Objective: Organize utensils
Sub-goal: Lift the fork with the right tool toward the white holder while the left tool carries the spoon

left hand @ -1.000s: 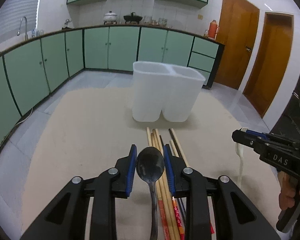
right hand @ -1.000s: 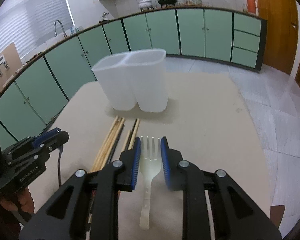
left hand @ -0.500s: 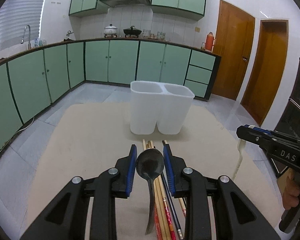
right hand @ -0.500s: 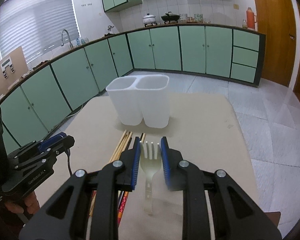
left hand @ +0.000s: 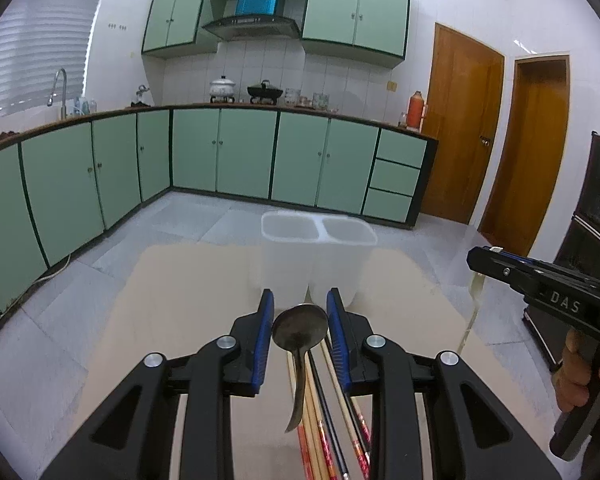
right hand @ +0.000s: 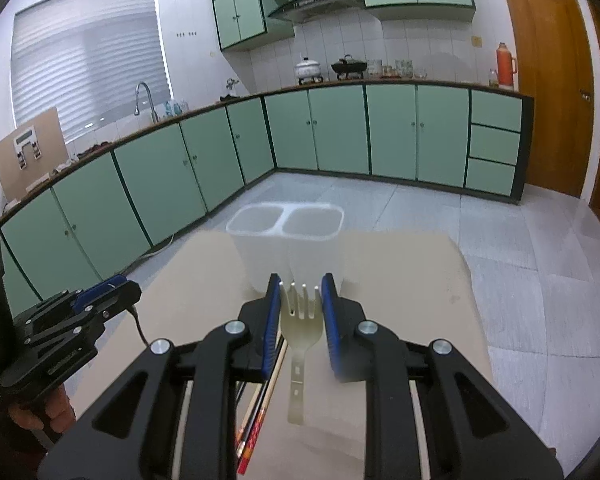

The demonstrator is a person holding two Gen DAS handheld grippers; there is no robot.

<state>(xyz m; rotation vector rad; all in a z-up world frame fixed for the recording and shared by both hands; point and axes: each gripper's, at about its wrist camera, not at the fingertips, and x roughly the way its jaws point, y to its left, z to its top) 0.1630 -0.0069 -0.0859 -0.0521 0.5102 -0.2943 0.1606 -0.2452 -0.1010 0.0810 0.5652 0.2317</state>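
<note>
My left gripper [left hand: 300,320] is shut on a dark metal spoon [left hand: 299,327], pinching its bowl while the handle hangs down above the table. A translucent white plastic fork [right hand: 301,320] is clamped by its head in my right gripper [right hand: 301,308], handle dangling. The white two-compartment utensil holder [left hand: 318,256] [right hand: 288,248] stands upright on the beige table just beyond both grippers. Several chopsticks [left hand: 328,412] [right hand: 260,412] lie on the table under the grippers. The right gripper [left hand: 540,276] shows at the right edge of the left wrist view, the left gripper [right hand: 72,320] at the left edge of the right wrist view.
The beige table [left hand: 180,300] drops off to a tiled floor [right hand: 520,248] on all sides. Green cabinets [left hand: 220,152] run along the back and left walls. A person's hand [left hand: 580,376] holds the right gripper's handle.
Both grippers have risen with the spoon and fork and tilted up, so the holder sits lower in each view and its open compartments now show from above.
</note>
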